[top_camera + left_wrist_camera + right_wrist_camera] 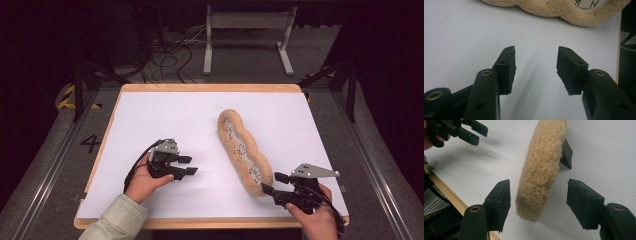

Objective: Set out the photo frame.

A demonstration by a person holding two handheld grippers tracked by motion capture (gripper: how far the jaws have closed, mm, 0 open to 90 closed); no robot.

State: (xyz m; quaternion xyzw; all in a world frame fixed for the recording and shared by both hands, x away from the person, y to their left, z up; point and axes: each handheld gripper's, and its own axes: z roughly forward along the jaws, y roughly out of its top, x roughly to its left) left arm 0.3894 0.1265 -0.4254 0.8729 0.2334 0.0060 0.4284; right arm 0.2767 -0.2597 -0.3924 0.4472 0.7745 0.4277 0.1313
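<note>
White tabletop (165,115) carries a fleecy cushion (243,150) lying loose, its near end between the right gripper's (273,183) spread fingers, ungripped; left gripper (187,166) gapes empty.

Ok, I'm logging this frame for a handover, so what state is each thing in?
Fleecy cushion: lying flat on the white table, near end between the right tongs' jaws, not pinched.
Left tongs: open, empty, short of the cushion.
Right tongs: open, jaws astride the cushion's end.
</note>
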